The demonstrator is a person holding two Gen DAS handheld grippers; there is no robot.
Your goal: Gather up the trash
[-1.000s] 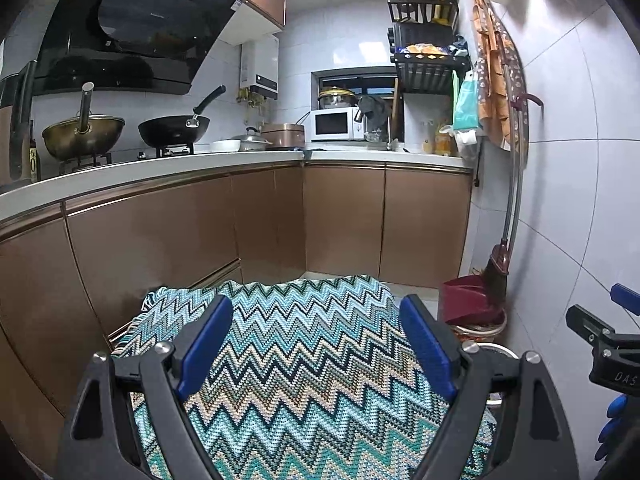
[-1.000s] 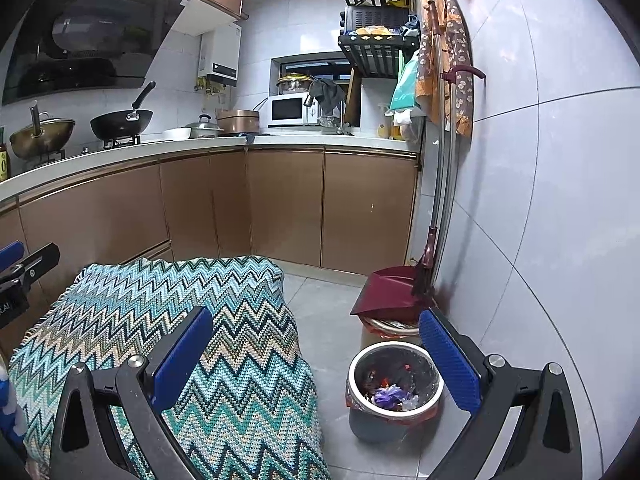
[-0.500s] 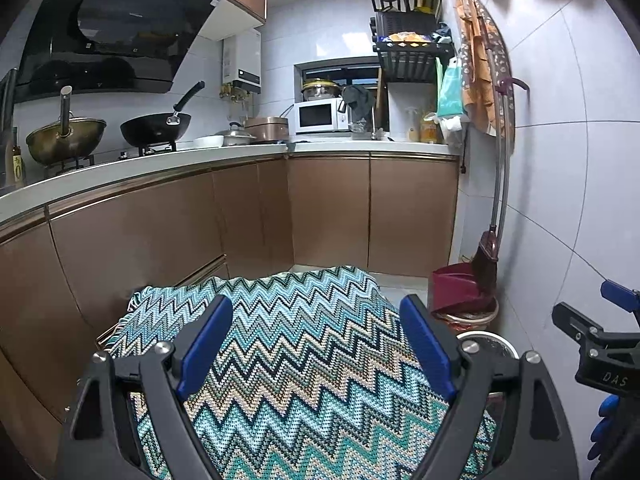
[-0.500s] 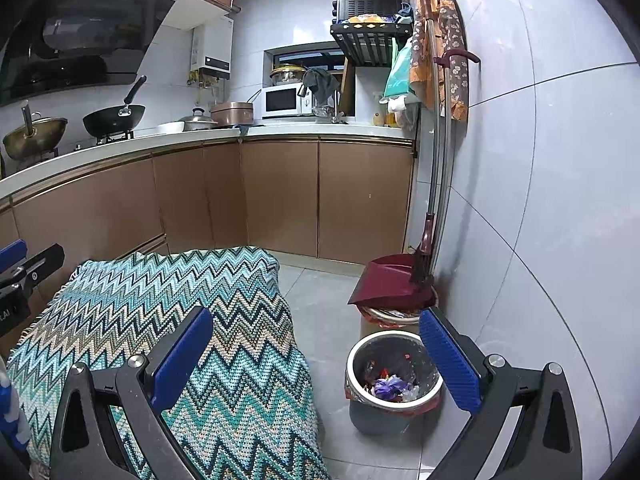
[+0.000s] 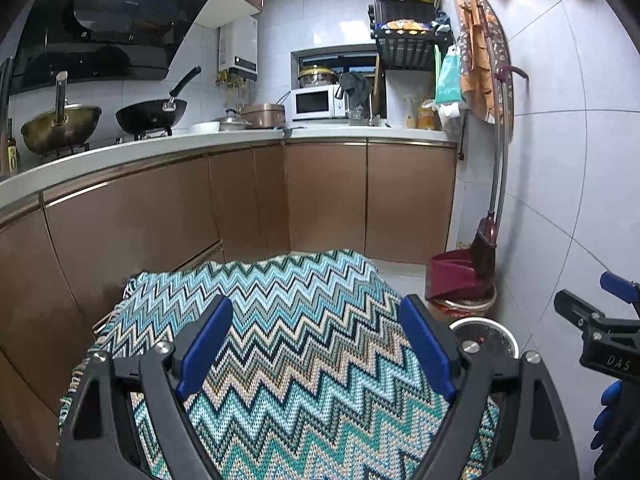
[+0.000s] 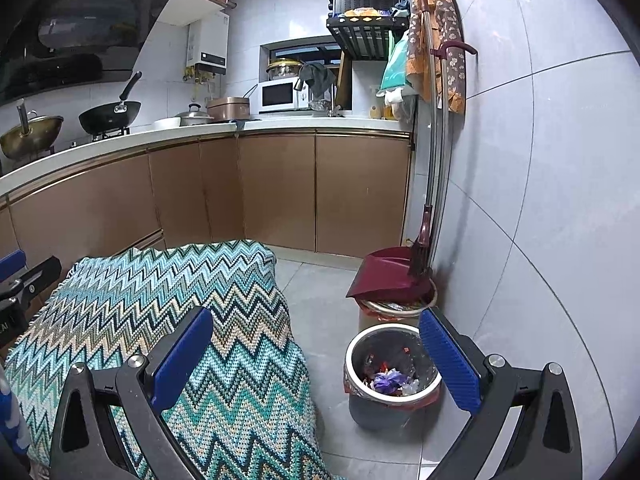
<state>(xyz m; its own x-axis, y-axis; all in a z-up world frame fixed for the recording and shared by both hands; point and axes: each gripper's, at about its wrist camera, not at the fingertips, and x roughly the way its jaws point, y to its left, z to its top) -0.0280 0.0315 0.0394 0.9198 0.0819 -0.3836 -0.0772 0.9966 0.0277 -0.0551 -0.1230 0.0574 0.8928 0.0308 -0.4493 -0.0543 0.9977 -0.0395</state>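
Zigzag blanket [image 6: 160, 300] lies draped at left under the left gripper [image 5: 316, 344], fingers apart and empty; right gripper [image 6: 316, 356], fingers likewise apart, hovers beside the trash bin [image 6: 394, 396] on the floor, litter inside.

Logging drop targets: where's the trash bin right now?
In the right wrist view the trash bin stands on the floor at lower right, between the zigzag blanket and the tiled wall, just in front of the red dustpan.
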